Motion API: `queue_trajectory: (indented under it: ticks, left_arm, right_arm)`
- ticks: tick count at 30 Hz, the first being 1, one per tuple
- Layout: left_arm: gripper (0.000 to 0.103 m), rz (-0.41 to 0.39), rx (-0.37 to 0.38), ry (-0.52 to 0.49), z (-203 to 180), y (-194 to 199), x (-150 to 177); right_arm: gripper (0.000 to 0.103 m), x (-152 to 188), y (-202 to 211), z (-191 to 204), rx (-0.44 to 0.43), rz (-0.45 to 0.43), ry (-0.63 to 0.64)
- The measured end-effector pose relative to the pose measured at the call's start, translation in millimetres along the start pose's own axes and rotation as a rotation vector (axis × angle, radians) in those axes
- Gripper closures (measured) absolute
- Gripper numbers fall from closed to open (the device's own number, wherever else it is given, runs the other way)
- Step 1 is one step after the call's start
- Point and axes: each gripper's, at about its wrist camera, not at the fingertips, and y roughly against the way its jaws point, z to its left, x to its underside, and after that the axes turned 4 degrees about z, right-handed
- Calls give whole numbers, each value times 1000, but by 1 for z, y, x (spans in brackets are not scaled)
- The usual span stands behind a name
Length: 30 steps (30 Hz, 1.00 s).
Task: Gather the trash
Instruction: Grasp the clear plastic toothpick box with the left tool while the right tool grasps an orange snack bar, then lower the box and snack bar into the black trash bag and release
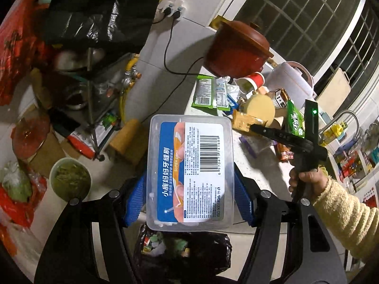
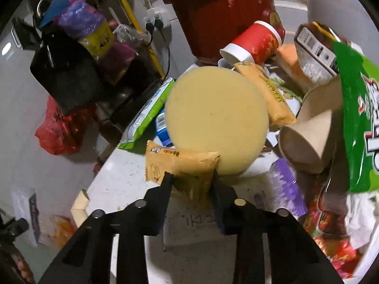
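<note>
Trash is heaped on the white table (image 2: pixel 132 179), where wrappers, a red paper cup (image 2: pixel 254 43), a brown paper cup (image 2: pixel 308 139) and a round yellow sponge (image 2: pixel 216 118) are piled in front of a red-brown pot (image 2: pixel 222 16). An orange snack packet (image 2: pixel 177 163) at the near edge of the heap is pinched between the fingers of the right gripper (image 2: pixel 190 177). A clear plastic box (image 1: pixel 190 170) with a blue label is clamped between the blue-padded fingers of the left gripper (image 1: pixel 189 198) and is held above an open black trash bag (image 1: pixel 182 253).
</note>
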Motion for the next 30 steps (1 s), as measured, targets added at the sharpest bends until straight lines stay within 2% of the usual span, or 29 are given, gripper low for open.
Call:
queue_trajectory:
  ticks: [1,3,11,14,16,18,22,24,28,30]
  left_arm:
    - [40,0,-1,-3,0,1,2]
    - [40,6,9,-12,-3,-2,1]
    - [40,49,60,-89,-29,-16,3]
    - [40,69,94,-130,-38,-14,16]
    - [40,106,129,-167,-42,-11,32]
    - [40,161,126,-203,-45,-12,51]
    - [40,359,129,-207,-43,-42,101]
    - [40,423,126,-189,-40,-62,120]
    - [40,535,88,-178,-36,-128,161]
    - [40,599,44,-182,-31,-169,187]
  right_arm:
    - [85,2,4,2,-13,-5,0]
    - [88,5,20,8,-40,-29,9]
    - [89,28,90,37,-174,-92,49]
    - [89,50,112,47,-220,-63,72]
    - [89,71,127,52,-233,-27,103]
    - [89,100,137,57,-241,42,131]
    - [89,158,122,52,-200,197,130]
    - [89,185,106,43,-170,255,110]
    - [89,249,46,15,-101,395,46]
    - [89,282,5,-1,-33,473,29]
